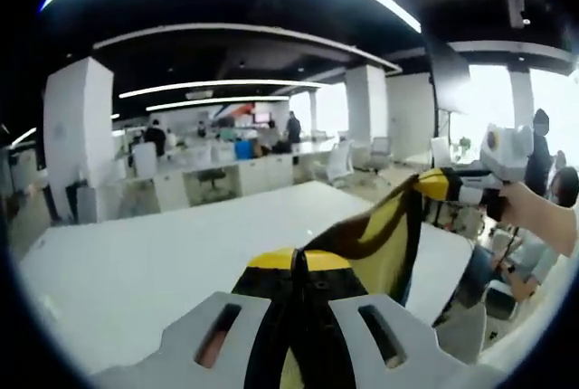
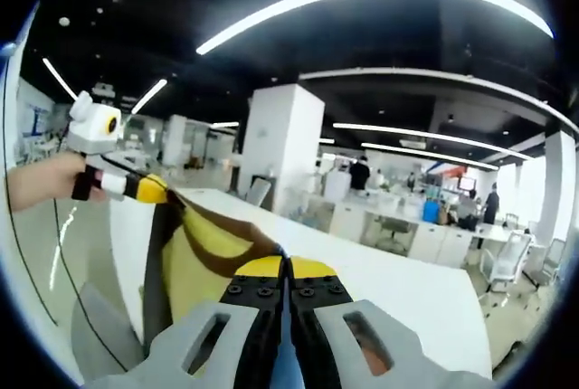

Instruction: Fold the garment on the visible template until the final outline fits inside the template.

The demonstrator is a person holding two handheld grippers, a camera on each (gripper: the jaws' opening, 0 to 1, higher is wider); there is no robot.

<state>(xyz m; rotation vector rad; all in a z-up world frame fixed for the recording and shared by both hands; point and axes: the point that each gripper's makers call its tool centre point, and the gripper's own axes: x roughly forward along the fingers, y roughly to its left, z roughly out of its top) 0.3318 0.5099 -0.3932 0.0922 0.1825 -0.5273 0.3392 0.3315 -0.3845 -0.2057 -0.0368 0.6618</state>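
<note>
Both of my grippers were closed tight on the yellow-and-dark-brown fabric garment (image 1: 384, 231), each pinching one end. In the left gripper view, my left gripper (image 1: 297, 282) had its jaws pressed together over a yellow hem, and the cloth ran from there up and to the right to my right gripper (image 1: 441, 185), held in my hand (image 1: 534, 213). In the right gripper view, my right gripper (image 2: 285, 282) clamped the cloth the same way, and the garment (image 2: 204, 244) stretched away left to my left gripper (image 2: 136, 187).

So the garment hung in the air between the two grippers, lifted clear above the wide white desk (image 1: 163, 253). I judged the folding far from finished: nothing lay flat, and I could not make out any template on the desk, so the laying down and all the folds seemed left to do.

Beneath and beyond the cloth the desk top looked broad and bare, with its far edge and right-hand corner close to the hanging fabric. Farther off stood a white square pillar (image 2: 285, 145), office chairs and people at other desks.
</note>
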